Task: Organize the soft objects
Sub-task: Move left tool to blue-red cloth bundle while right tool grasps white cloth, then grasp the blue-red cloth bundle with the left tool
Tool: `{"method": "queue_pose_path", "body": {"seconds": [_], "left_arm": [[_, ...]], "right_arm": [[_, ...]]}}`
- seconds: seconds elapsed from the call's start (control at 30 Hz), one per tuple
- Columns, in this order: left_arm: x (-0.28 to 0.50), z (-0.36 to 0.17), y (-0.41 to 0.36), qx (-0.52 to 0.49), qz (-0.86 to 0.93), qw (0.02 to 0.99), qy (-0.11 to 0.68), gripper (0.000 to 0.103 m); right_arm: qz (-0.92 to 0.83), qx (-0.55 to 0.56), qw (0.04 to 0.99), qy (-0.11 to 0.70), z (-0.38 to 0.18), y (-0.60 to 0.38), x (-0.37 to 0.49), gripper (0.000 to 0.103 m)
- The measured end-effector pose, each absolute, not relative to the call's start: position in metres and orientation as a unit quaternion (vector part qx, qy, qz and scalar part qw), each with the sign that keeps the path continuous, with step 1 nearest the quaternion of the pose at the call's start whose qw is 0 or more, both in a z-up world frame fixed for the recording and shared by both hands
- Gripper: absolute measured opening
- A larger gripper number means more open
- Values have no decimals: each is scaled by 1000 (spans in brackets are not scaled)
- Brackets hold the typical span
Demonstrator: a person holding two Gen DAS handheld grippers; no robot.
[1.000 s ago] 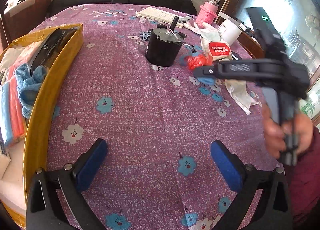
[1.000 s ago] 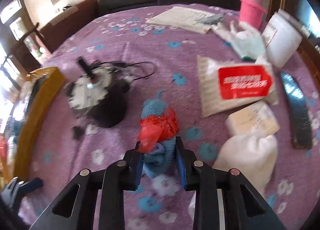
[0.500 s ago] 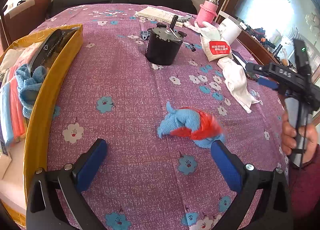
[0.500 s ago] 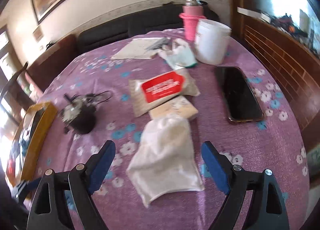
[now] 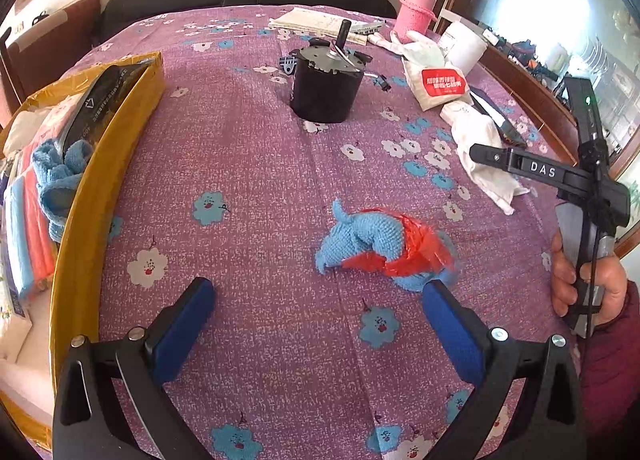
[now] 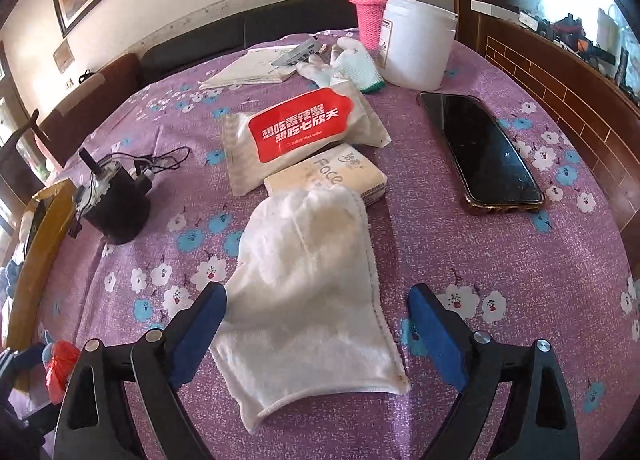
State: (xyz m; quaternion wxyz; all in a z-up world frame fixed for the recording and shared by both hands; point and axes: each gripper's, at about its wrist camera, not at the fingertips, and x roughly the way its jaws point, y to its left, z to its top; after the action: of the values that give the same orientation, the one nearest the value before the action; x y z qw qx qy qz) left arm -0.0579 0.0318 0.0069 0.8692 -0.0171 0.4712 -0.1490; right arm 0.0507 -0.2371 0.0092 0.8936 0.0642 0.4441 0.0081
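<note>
A blue knitted cloth tied with red plastic (image 5: 380, 240) lies on the purple flowered tablecloth, just ahead of my open, empty left gripper (image 5: 320, 300); it touches the right fingertip (image 5: 440, 296). It also shows in the right wrist view (image 6: 60, 360). A white towel (image 6: 308, 284) lies flat between the fingers of my open, empty right gripper (image 6: 316, 304). The right gripper shows in the left wrist view (image 5: 480, 152) over the towel (image 5: 476, 148). A yellow box (image 5: 92, 188) at the left holds folded cloths and a blue towel (image 5: 56, 176).
A black motor (image 5: 326, 80) stands mid-table. A wet-wipe pack (image 6: 300, 132), tissue pack (image 6: 332, 176), phone (image 6: 480, 148), white gloves (image 6: 344, 64), white tub (image 6: 416, 44), pink bottle (image 6: 372, 8) and papers (image 6: 256, 68) lie beyond the towel.
The right gripper let go of the blue and red cloth onto the table in front of the left gripper, opened, and moved right over the white towel. The left gripper stayed still.
</note>
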Motion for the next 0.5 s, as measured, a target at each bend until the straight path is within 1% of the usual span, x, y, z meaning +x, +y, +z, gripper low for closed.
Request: {"method": "queue_pose_path", "body": {"seconds": [0.07, 0.13, 0.23, 0.27, 0.3, 0.33, 0.4, 0.43, 0.47, 0.5], "left_arm": [[-58, 6, 27, 3, -141, 868, 476, 103], [-58, 5, 23, 24, -134, 866, 481, 103], [-59, 2, 14, 60, -119, 863, 487, 103], [-59, 2, 14, 58, -117, 863, 487, 103], [-59, 1, 14, 57, -118, 863, 487, 103], [-59, 1, 15, 57, -118, 864, 487, 103], [-60, 1, 15, 56, -117, 864, 486, 103], [-60, 1, 16, 57, -116, 865, 486, 103], [-61, 1, 15, 56, -117, 865, 485, 103], [-61, 2, 16, 54, -119, 865, 484, 103]], "right_arm": [[8, 68, 894, 443, 9, -240, 49, 94], [5, 66, 894, 444, 9, -240, 49, 91], [-3, 53, 895, 443, 8, -236, 47, 84], [-6, 47, 895, 443, 8, -234, 47, 80], [-12, 41, 896, 442, 7, -231, 48, 72], [-14, 39, 897, 440, 7, -231, 47, 68], [-10, 33, 899, 436, 8, -229, 46, 47], [-9, 31, 900, 434, 8, -228, 45, 42], [-10, 29, 901, 432, 9, -227, 44, 34], [-9, 31, 901, 432, 9, -227, 44, 30]]}}
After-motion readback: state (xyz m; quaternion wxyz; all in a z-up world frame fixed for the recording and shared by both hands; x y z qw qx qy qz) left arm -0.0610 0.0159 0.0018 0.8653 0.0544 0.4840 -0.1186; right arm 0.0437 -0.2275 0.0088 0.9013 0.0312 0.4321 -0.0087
